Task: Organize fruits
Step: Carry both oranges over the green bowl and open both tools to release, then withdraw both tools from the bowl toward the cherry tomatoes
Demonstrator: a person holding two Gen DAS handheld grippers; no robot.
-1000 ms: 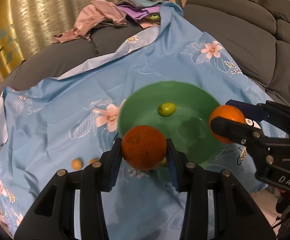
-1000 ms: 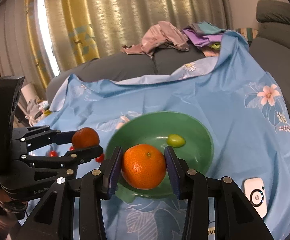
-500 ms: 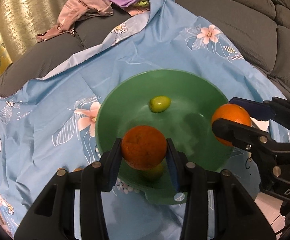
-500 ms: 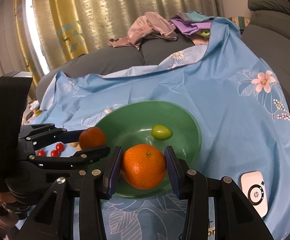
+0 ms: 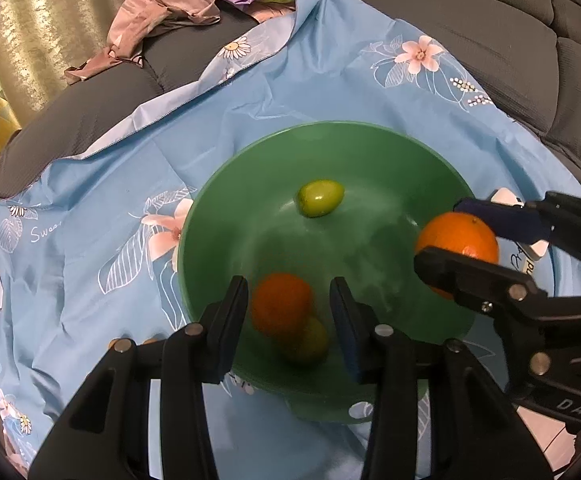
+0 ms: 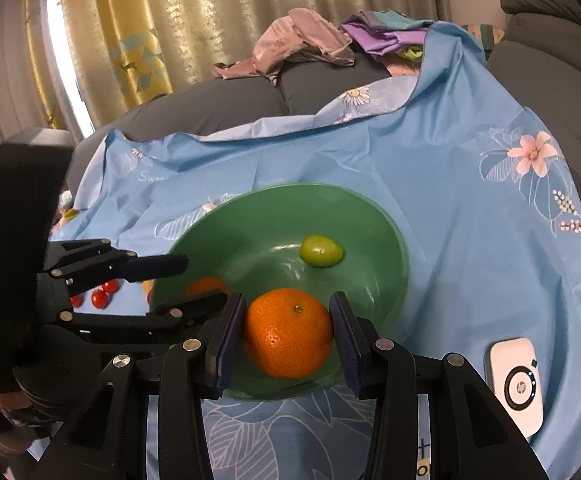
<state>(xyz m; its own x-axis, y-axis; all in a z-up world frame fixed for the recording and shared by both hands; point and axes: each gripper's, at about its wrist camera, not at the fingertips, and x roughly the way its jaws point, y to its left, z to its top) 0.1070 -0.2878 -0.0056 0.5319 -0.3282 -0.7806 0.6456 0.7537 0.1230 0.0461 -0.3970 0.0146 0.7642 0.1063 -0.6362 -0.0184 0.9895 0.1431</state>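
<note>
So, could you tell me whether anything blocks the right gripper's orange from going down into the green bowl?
Nothing visible does. The orange in the right gripper hangs over the near rim of the bowl, with bare green beneath.

A dark grey cushioned sofa fills the room, its thick back pillows rising on the right. A light blue floral cloth is draped over the seat. Behind it hang shimmering gold pleated curtains, with bright daylight showing through a gap at the left. A heap of pink and purple clothes lies on the sofa's edge.
</note>
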